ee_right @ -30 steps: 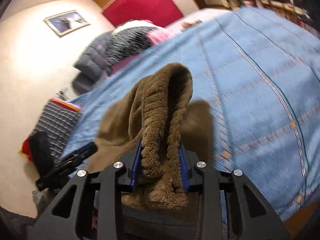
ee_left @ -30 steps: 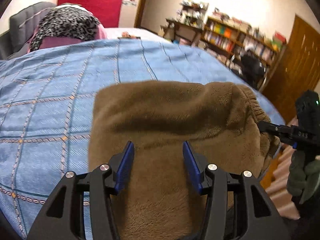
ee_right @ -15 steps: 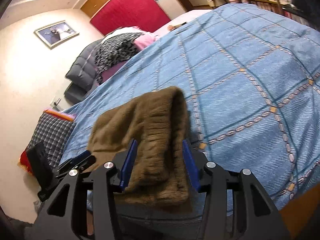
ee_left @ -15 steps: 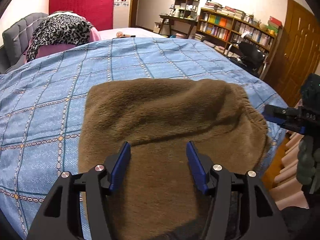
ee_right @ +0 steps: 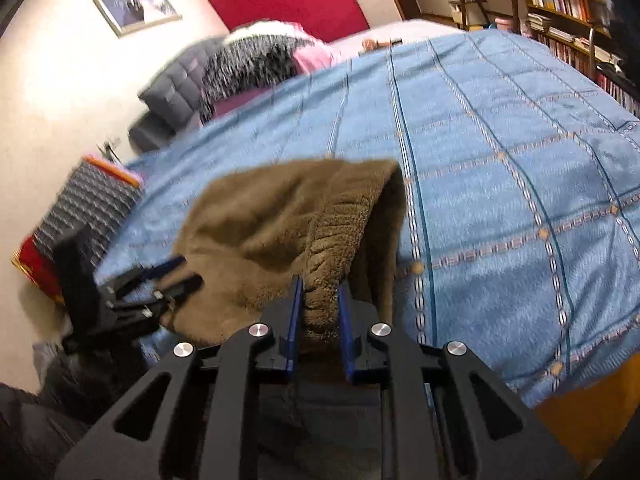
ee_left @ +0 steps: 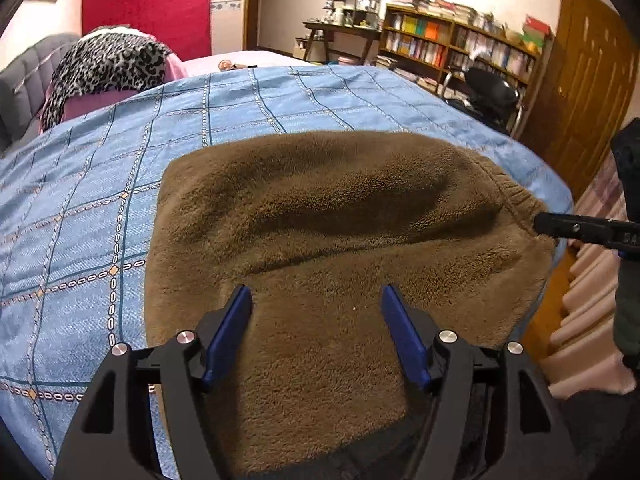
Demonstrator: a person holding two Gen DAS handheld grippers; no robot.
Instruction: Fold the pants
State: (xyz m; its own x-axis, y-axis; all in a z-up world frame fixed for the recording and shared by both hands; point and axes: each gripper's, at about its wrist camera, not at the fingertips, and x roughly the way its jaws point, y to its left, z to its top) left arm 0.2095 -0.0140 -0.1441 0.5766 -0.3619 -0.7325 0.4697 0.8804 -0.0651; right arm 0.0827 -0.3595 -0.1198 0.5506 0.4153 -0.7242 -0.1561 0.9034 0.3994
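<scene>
The brown fleece pants (ee_left: 344,224) lie folded in a thick pad at the near edge of the blue checked bedspread (ee_left: 100,184). My left gripper (ee_left: 316,300) is open, its blue pads wide apart just over the near part of the pants, holding nothing. My right gripper (ee_right: 320,288) is shut on the ribbed waistband edge of the pants (ee_right: 332,236) at their right end. It shows in the left wrist view (ee_left: 576,228) at the waistband. The left gripper shows in the right wrist view (ee_right: 160,284) at the pants' far end.
Pillows with a leopard-print cloth (ee_left: 104,68) lie at the head of the bed under a red headboard (ee_left: 148,4). Bookshelves (ee_left: 460,44), a desk and a black chair (ee_left: 488,96) stand right of the bed. A wooden door (ee_left: 588,96) is at far right.
The right gripper let go of the pants half a second ago, then shut again on the waistband edge. The pants settled flat on the bed. The left gripper stayed open and drew back slightly.
</scene>
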